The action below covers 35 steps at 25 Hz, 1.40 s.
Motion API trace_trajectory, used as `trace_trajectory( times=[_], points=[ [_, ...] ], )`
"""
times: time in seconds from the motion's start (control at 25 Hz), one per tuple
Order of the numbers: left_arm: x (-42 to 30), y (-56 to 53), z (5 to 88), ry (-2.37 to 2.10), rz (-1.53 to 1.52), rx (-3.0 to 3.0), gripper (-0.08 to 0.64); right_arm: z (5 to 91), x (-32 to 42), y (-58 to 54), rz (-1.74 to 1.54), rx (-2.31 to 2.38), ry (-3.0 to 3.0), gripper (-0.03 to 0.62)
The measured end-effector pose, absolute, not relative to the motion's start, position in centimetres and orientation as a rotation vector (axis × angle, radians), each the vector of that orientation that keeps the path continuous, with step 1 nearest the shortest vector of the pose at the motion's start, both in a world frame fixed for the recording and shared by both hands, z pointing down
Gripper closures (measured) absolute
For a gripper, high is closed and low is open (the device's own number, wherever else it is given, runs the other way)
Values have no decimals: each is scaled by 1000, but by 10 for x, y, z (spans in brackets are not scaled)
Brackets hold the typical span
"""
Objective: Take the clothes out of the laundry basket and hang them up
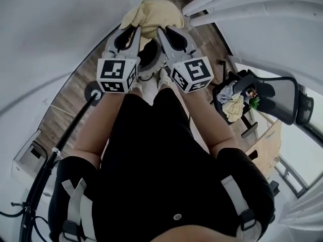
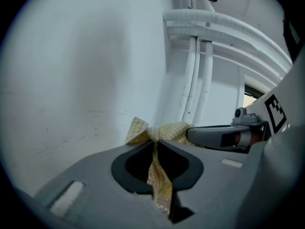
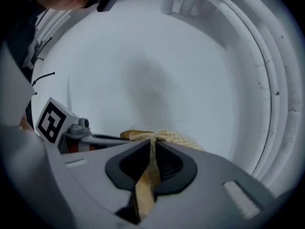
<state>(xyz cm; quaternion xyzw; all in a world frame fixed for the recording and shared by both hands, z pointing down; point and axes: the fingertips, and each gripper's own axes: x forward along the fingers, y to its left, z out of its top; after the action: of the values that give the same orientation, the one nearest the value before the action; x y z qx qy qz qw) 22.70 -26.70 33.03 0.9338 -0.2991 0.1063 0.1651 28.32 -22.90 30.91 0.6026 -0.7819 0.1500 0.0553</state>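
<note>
At far left a black pole [image 1: 75, 120] on a round foot stands on the wood floor [image 1: 68, 102]. It may be the hanging stand, and it lies nearer the left claw [image 1: 133, 33]. That claw is clamped on a pinch of the yellow checked garment [image 1: 151, 11], whose bunched cloth spills just beyond the tips. The right claw [image 1: 161, 33], close beside it, is clamped on the same garment, so the held edge runs short, left to right, between them. The laundry basket [image 1: 218, 96] sits well to the right, with clothes [image 1: 233, 106] left inside.
</note>
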Motion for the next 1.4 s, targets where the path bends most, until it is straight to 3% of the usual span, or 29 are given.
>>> trace_trajectory(
  times=[0.84,1.4],
  points=[
    [134,-110,156,-1593,-61,2711,522,141,202,-101,-115,1273,-2894,557],
    [38,0,136,-2156,-26,2346,522,127,104,-23,-76,663,-3174,557]
  ],
)
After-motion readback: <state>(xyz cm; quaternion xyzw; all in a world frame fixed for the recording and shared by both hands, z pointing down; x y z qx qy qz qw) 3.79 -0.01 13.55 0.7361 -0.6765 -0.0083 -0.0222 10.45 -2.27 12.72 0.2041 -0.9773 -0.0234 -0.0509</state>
